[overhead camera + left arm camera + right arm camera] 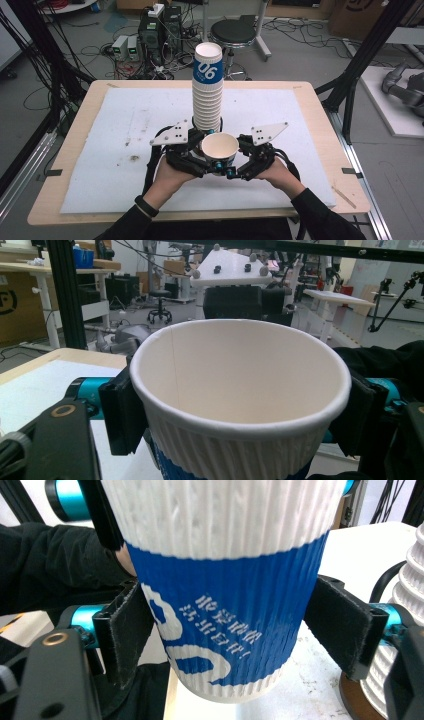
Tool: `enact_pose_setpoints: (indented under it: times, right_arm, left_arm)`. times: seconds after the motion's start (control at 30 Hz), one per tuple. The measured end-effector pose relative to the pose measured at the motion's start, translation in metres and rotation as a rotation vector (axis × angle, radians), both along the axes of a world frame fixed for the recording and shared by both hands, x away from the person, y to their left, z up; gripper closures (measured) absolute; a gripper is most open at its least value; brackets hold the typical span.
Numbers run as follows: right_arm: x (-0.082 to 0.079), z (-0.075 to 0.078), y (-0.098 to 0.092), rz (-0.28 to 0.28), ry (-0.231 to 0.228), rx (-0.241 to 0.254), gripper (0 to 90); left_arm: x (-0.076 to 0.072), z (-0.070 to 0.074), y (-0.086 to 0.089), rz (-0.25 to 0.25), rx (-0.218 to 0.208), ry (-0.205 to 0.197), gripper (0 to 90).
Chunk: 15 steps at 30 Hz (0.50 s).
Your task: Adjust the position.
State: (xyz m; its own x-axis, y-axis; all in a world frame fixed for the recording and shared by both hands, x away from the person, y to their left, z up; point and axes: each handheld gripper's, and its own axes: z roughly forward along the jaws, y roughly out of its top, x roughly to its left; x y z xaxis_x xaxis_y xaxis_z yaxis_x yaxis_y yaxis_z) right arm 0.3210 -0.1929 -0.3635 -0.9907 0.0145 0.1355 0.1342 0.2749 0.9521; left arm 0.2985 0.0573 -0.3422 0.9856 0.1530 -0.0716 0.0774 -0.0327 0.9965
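Note:
A single white ribbed paper cup (pixel 220 146) with a blue band is held upright just above the white sheet, in front of a tall stack of the same cups (pixel 207 95). My left gripper (pixel 207 155) comes in from the left and is shut on the cup (pixel 240 390), with its pads (pixel 120 410) pressed just under the rim. My right gripper (pixel 235 162) comes in from the right at the height of the cup's blue band (pixel 225 615). It is open, and its pads (pixel 340 625) stand a little off the cup's wall. The stack (pixel 410 580) rises at the right edge of the right gripper view.
A white foam sheet (pixel 125 150) covers most of the wooden table (pixel 50 210). The stack stands on a dark round base (pixel 355 695). Black frame posts (pixel 360 65) flank the table. A stool (pixel 232 32) and electronics boxes (pixel 150 35) sit on the floor beyond the far edge.

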Motion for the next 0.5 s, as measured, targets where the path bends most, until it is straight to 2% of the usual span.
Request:
enact_pose_setpoints:
  times: [0.17, 0.3, 0.37, 0.5]
  right_arm:
    - [-0.0011, 0.0018, -0.0006, 0.002, 0.012, 0.032, 21.0]
    - [-0.0003, 0.0012, 0.0, -0.002, 0.025, 0.033, 21.6]
    - [0.0001, 0.0011, -0.0001, 0.009, 0.035, 0.035, 25.0]
    - [-0.0001, 0.0011, 0.0, 0.006, 0.029, 0.032, 25.9]
  left_arm:
    - [-0.0001, -0.0019, -0.0017, 0.0, 0.007, 0.0, 23.4]
    - [-0.0004, -0.0026, -0.0028, 0.002, 0.01, -0.008, 23.6]
    - [-0.0002, -0.0031, -0.0025, 0.004, 0.003, -0.005, 23.7]
    - [0.0004, -0.0039, -0.0023, 0.004, 0.004, -0.002, 22.9]
